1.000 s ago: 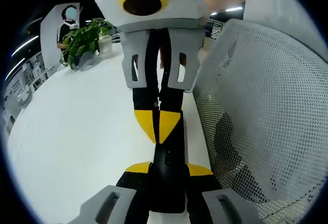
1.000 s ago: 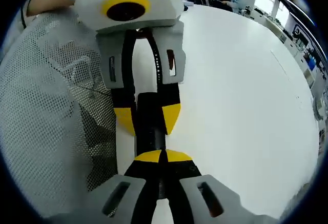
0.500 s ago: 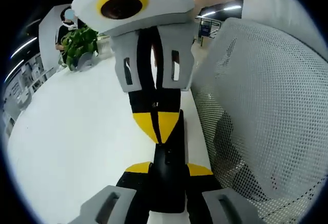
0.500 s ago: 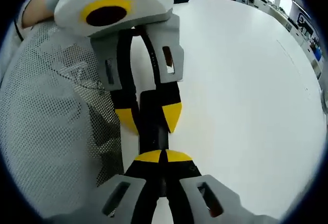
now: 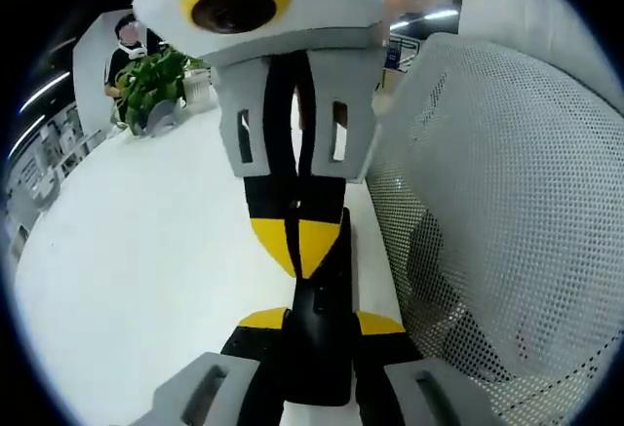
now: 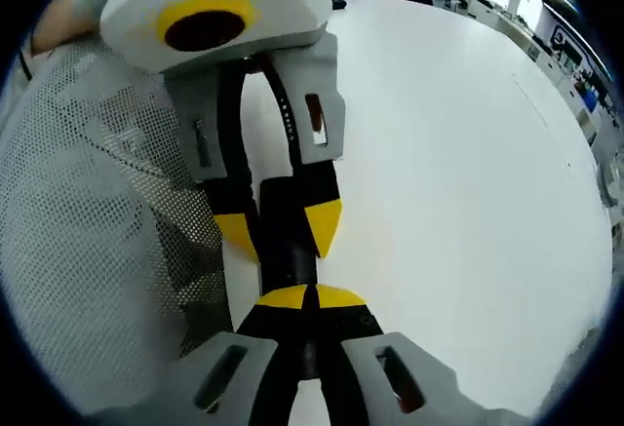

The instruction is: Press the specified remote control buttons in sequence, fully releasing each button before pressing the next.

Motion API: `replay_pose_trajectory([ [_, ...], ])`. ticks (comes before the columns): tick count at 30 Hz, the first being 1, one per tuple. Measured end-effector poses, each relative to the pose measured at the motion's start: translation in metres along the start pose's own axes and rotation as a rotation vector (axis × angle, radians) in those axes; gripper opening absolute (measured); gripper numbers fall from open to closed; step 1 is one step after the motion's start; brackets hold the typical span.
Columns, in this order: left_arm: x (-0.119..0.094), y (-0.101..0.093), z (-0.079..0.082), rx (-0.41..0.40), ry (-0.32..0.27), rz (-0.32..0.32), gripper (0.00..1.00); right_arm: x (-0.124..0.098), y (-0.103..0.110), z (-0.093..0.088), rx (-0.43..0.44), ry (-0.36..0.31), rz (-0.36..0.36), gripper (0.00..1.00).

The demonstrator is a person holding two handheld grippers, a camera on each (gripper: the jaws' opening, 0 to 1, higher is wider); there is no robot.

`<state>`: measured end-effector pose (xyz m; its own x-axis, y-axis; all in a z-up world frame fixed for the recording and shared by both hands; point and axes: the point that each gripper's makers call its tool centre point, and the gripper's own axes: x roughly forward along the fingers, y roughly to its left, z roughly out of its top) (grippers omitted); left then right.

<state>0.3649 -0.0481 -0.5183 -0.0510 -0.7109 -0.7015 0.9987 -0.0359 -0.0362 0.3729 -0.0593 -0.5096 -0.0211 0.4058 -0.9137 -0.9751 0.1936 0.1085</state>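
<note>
A slim black remote control (image 5: 320, 358) lies lengthwise between the yellow-tipped jaws of my left gripper (image 5: 320, 321), which is shut on its sides. My right gripper (image 5: 298, 249) comes down from above, shut, with its joined yellow tips resting on the remote's top face. In the right gripper view, my right gripper (image 6: 310, 296) is shut with its tips on the remote (image 6: 289, 260). The left gripper (image 6: 283, 231) clamps the remote from the far side. The buttons are hidden under the tips.
The remote hovers over the edge of a white table (image 5: 146, 251) that stretches wide in the right gripper view (image 6: 458, 182). A white mesh chair back (image 5: 497, 202) stands close beside the grippers (image 6: 88, 231). A potted green plant (image 5: 151, 80) sits at the table's far end.
The right gripper's body has rocked slightly over the remote while its tips stay on the top face. The left gripper keeps its hold.
</note>
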Motion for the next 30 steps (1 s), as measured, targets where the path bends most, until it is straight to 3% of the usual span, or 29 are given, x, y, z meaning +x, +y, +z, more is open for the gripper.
replay_pose_trajectory([
  [8, -0.001, 0.0, 0.0, -0.008, 0.004, 0.001, 0.24, -0.001, 0.012, -0.004, -0.032, 0.002, 0.004, 0.0],
  [15, -0.002, -0.001, 0.001, -0.029, -0.004, 0.001, 0.24, 0.001, 0.013, -0.002, -0.109, 0.015, -0.051, 0.0],
  [21, -0.002, -0.001, 0.001, -0.034, -0.01, 0.001, 0.24, 0.0, 0.008, -0.001, 0.024, -0.032, -0.045, 0.0],
  [26, -0.002, 0.0, 0.001, -0.033, -0.012, 0.0, 0.24, -0.001, 0.013, -0.002, -0.092, -0.047, -0.109, 0.0],
  [30, -0.002, 0.0, 0.001, -0.033, -0.017, 0.0, 0.24, 0.001, 0.021, -0.002, -0.072, -0.058, -0.082, 0.0],
])
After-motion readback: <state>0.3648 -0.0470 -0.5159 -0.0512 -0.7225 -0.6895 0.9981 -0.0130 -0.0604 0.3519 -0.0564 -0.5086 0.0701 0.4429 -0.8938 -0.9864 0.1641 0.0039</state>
